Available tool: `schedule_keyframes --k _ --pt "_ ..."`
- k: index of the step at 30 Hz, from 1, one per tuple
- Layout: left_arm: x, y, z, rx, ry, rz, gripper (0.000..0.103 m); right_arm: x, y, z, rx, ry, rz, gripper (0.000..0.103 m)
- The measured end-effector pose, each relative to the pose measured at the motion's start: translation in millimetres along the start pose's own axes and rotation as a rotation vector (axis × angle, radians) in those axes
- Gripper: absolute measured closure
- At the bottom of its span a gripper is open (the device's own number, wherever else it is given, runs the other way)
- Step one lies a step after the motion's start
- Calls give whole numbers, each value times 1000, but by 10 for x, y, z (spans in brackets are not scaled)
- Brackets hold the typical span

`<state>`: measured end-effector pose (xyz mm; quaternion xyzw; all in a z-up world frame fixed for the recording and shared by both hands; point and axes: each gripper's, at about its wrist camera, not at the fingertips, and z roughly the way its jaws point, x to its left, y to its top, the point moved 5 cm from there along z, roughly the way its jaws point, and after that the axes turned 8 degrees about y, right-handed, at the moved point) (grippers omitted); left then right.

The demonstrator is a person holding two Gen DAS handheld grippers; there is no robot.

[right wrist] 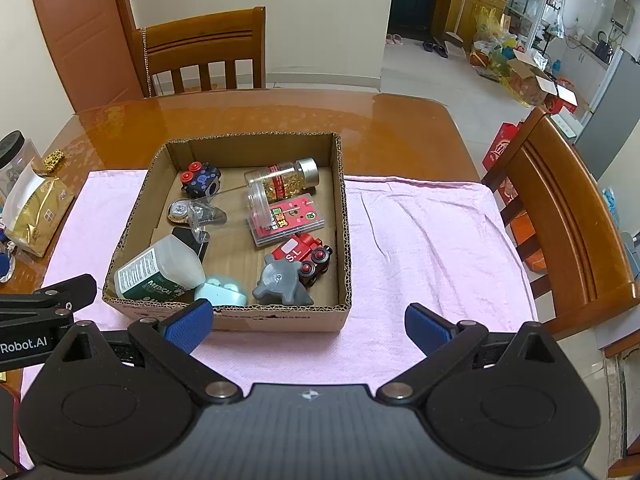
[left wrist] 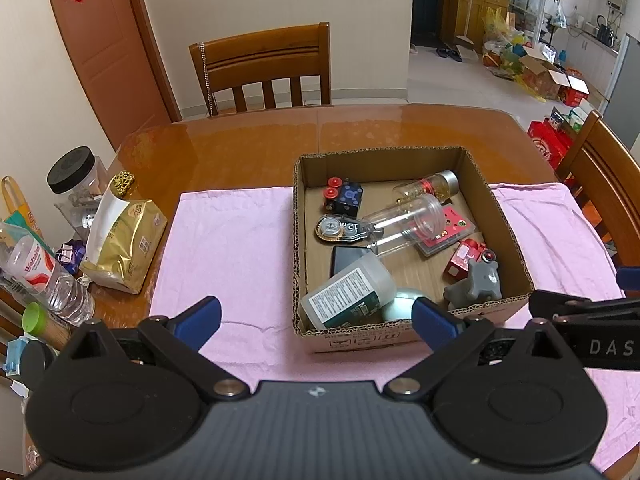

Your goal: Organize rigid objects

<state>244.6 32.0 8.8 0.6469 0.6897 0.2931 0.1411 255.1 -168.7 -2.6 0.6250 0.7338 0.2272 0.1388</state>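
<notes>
A cardboard box [left wrist: 504,212] [right wrist: 132,216] sits on a pink cloth [left wrist: 236,248] [right wrist: 432,248]. It holds several objects: a clear jar [left wrist: 408,224], a gold-filled bottle [right wrist: 284,176], a medical bottle [right wrist: 160,268], a red toy train [right wrist: 304,256], a grey toy [left wrist: 476,280], a card case [right wrist: 288,220], a black cube with red wheels [right wrist: 200,178], a correction tape [left wrist: 336,228]. My left gripper [left wrist: 316,318] is open and empty, near the box's front wall. My right gripper [right wrist: 308,326] is open and empty, in front of the box.
The wooden table [left wrist: 248,140] has a gold bag [left wrist: 124,236], a black-lidded jar [left wrist: 76,176] and a water bottle [left wrist: 48,276] at its left edge. Wooden chairs stand behind [left wrist: 264,68] and to the right [right wrist: 560,216].
</notes>
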Motion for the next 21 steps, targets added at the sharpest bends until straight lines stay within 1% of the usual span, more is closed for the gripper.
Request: schedule_keyframes --k 21 --pt "4 -21 -23 3 -8 -10 2 17 -9 -20 -2 -1 -4 0"
